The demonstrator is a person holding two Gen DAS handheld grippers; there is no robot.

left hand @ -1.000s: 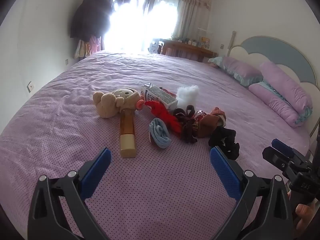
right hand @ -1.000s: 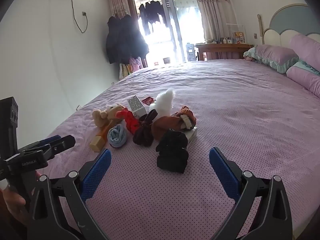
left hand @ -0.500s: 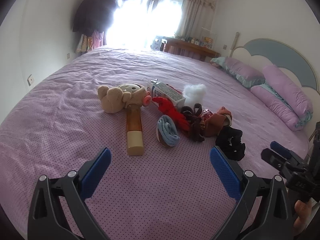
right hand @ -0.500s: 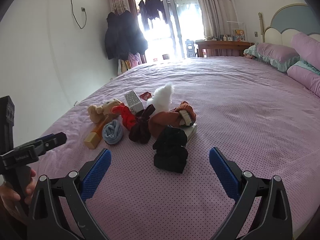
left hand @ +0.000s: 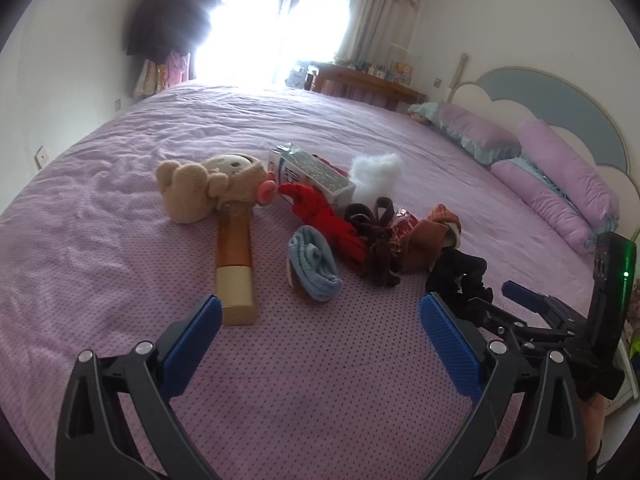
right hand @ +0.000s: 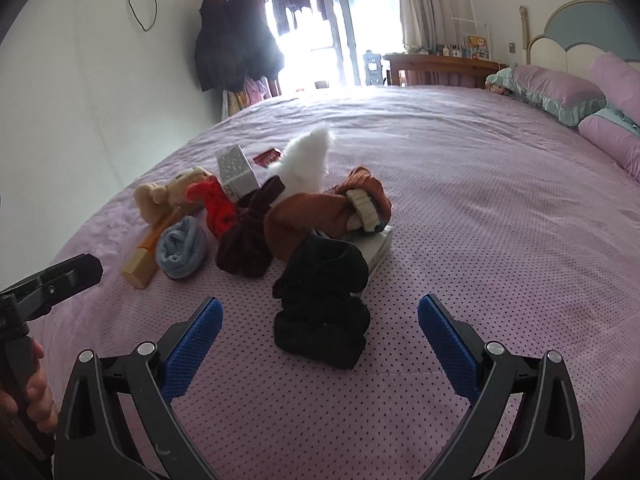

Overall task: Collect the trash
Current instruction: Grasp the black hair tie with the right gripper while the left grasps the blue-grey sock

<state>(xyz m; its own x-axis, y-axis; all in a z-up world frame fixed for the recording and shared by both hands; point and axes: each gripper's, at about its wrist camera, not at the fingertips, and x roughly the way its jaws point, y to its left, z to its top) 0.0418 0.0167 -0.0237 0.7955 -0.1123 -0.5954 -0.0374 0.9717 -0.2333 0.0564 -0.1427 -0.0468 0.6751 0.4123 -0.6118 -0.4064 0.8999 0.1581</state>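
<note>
A heap of things lies mid-bed: an amber bottle (left hand: 235, 264) with a cream cap, a milk carton (left hand: 310, 174), a white tissue wad (left hand: 376, 174), a shiny crumpled wrapper (left hand: 404, 226), a red packet (right hand: 267, 157), and socks in blue (left hand: 314, 264), red (left hand: 326, 218), maroon (right hand: 250, 236), brown (right hand: 324, 216) and black (right hand: 322, 308). My left gripper (left hand: 320, 344) is open, just short of the bottle cap and blue sock. My right gripper (right hand: 318, 344) is open, with the black sock just beyond its fingertips.
A plush bear (left hand: 200, 192) leans against the bottle. A flat white box (right hand: 378, 248) lies under the brown and black socks. Purple pillows (left hand: 560, 184) and a headboard line the right side. Coats (right hand: 232, 44) hang by the bright window; a wooden desk (right hand: 440, 66) stands behind the bed.
Both grippers have moved forward toward the heap, which now looks larger and nearer. Jaws stay open; nothing has been picked up.
</note>
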